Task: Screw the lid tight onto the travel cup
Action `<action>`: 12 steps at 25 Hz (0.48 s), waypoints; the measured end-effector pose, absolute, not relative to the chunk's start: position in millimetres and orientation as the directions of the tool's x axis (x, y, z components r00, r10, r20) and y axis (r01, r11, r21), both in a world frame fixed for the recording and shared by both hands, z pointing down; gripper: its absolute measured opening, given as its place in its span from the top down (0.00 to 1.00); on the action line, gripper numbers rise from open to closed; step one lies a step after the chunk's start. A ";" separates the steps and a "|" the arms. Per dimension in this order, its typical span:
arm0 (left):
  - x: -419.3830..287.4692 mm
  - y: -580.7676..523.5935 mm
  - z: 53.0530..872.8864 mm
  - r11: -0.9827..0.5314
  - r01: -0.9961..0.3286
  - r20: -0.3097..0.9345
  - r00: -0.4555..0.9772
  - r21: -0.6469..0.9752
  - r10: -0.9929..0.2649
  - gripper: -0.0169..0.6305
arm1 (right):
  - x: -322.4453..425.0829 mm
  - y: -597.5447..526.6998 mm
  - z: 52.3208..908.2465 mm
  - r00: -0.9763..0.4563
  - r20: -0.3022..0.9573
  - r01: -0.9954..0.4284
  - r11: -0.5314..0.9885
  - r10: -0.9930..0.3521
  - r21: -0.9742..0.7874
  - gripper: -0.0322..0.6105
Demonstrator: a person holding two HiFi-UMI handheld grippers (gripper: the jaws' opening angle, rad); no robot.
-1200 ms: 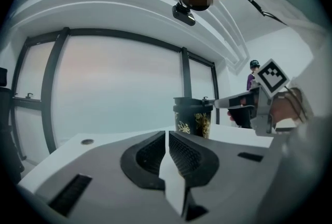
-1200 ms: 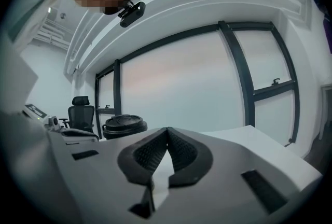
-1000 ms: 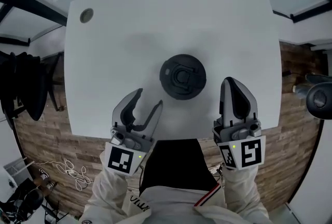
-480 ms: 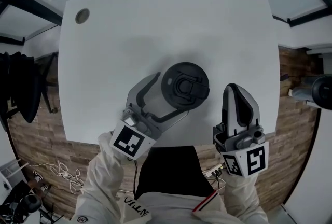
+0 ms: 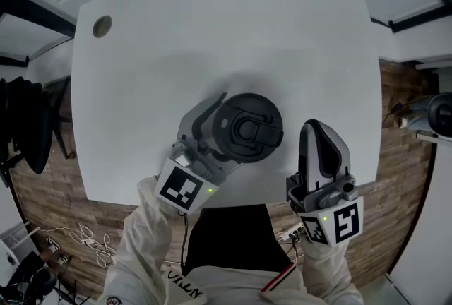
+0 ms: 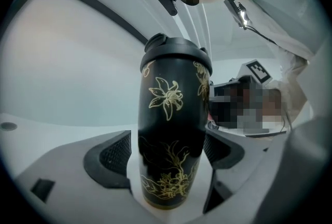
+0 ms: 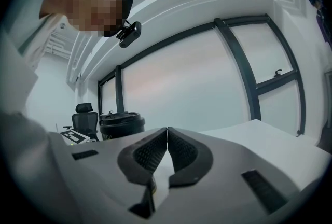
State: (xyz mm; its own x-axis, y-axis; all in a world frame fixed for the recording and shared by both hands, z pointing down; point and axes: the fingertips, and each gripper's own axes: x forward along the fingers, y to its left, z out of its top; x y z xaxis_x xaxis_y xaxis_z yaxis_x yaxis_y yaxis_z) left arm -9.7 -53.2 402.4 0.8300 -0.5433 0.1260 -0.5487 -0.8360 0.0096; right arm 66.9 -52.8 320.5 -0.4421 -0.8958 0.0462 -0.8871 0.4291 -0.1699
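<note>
A black travel cup with gold flower print [image 6: 174, 129] stands upright on the white table [image 5: 212, 35], its black lid [image 5: 247, 128] on top. My left gripper [image 5: 232, 128] reaches around the cup from the near left. Its jaws stand wide apart with the cup body between them. A gap shows between the left pad [image 6: 116, 153] and the cup wall; the right pad sits close against it. My right gripper [image 5: 321, 128] is shut and empty, just right of the cup near the table's front edge. From it I see the lidded cup [image 7: 122, 123] off to the left.
A round cable hole [image 5: 102, 26] sits in the table's far left corner. A dark office chair [image 5: 28, 127] stands off the table's left side on the wood floor. The person's torso is at the table's near edge.
My left gripper has opened wide and moved forward and right, from beside the cup to around its body. The right gripper stayed shut and hardly moved.
</note>
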 end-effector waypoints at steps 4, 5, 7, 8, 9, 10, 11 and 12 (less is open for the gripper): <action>-6.2 -52.8 402.3 -0.837 -0.547 0.128 0.830 -0.003 -0.543 0.34 | 62.0 -52.7 316.7 -0.458 0.027 -0.872 0.443 -0.889 -0.206 0.91; -5.3 -51.7 402.2 -0.838 -0.545 0.128 0.831 -0.008 -0.541 0.37 | 60.7 -52.8 314.3 -0.465 0.016 -0.866 0.451 -0.885 -0.215 0.91; -4.8 -51.0 401.7 -0.840 -0.543 0.125 0.832 -0.016 -0.540 0.37 | 59.8 -53.0 310.9 -0.483 -0.001 -0.854 0.471 -0.876 -0.220 0.91; -4.6 -51.4 401.4 -0.840 -0.542 0.123 0.833 -0.017 -0.540 0.37 | 60.6 -52.6 311.1 -0.493 -0.003 -0.849 0.482 -0.870 -0.215 0.91; -4.3 -51.9 401.5 -0.841 -0.541 0.122 0.833 -0.016 -0.539 0.37 | 62.0 -52.0 311.9 -0.504 -0.003 -0.844 0.494 -0.863 -0.209 0.91; -3.9 -52.4 402.1 -0.842 -0.539 0.124 0.835 -0.014 -0.536 0.37 | 63.2 -52.1 311.7 -0.516 -0.007 -0.837 0.506 -0.856 -0.208 0.91; -3.4 -52.9 402.7 -0.845 -0.535 0.125 0.838 -0.013 -0.532 0.37 | 63.7 -52.8 309.9 -0.530 -0.018 -0.826 0.521 -0.848 -0.216 0.91; -3.0 -53.4 403.0 -0.849 -0.529 0.126 0.841 -0.012 -0.526 0.37 | 63.1 -53.7 306.9 -0.549 -0.033 -0.809 0.541 -0.835 -0.229 0.91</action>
